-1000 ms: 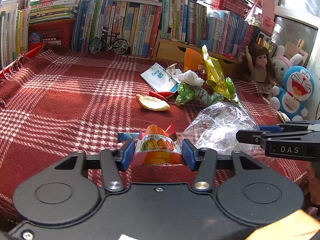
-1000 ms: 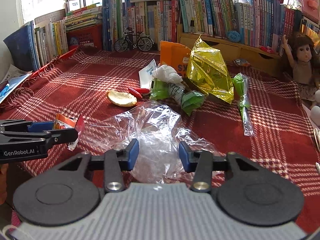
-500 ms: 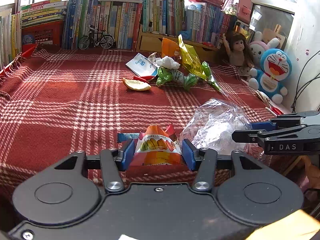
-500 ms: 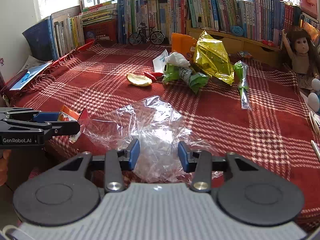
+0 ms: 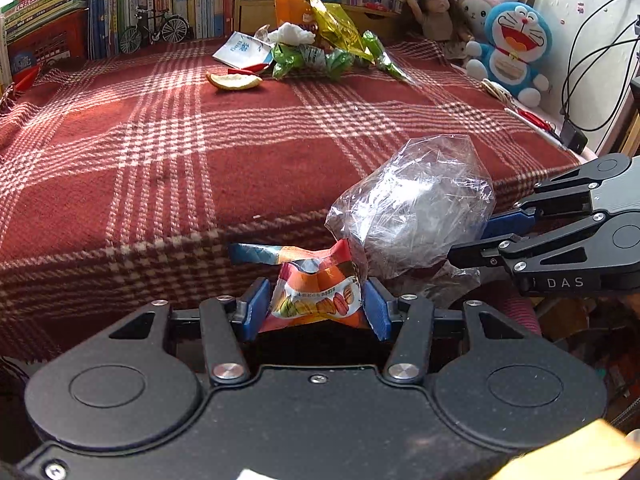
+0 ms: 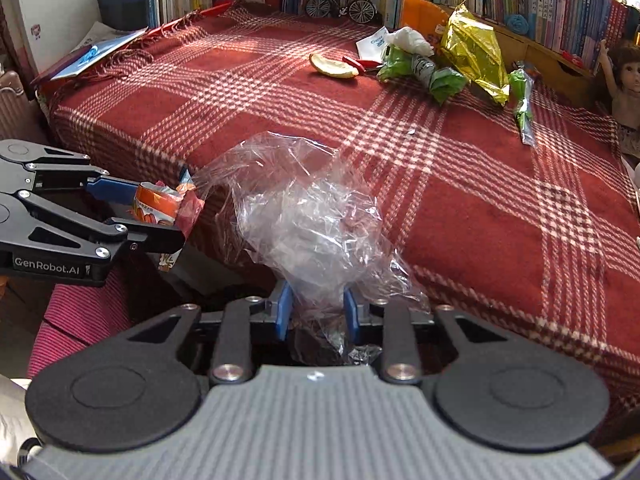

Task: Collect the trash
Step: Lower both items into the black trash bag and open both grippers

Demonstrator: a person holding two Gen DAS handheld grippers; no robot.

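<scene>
Trash haul, two pieces in hand, both now carried off the near edge of the red plaid blanket [image 5: 168,168]; a second ago both were over its surface.

Item 1: orange snack wrapper [image 5: 316,300], pinched across its width by the left claw [image 5: 316,310], jaws about half open and pressing its sides. Grip unchanged from the earlier views. The wrapper now hangs in front of the blanket's draped edge.

Item 2: clear plastic bag [image 6: 316,232], bunched between the pads of the right claw [image 6: 316,310]. Its jaws are closing at this moment, narrower than before, with the film gathered between them. Most of the bag billows above the claw, near the blanket edge.

Reading: both pieces look secured and on their way to a bin, judged to lie below and in front of the blanket.

Still on the blanket, at its far side: citrus peel [image 5: 234,81], white tissue [image 5: 290,32], green wrappers [image 5: 308,60], yellow foil bag [image 5: 334,24], white-and-blue packet [image 5: 240,50].

Not made out: no bin shows plainly; a dark opening just under the right claw is masked by film and claw body. The lower end of the bag is hidden behind the claw. A pink ribbed surface [image 6: 80,312] below the left claw cannot be identified. Print on the wrapper is too small to read.
</scene>
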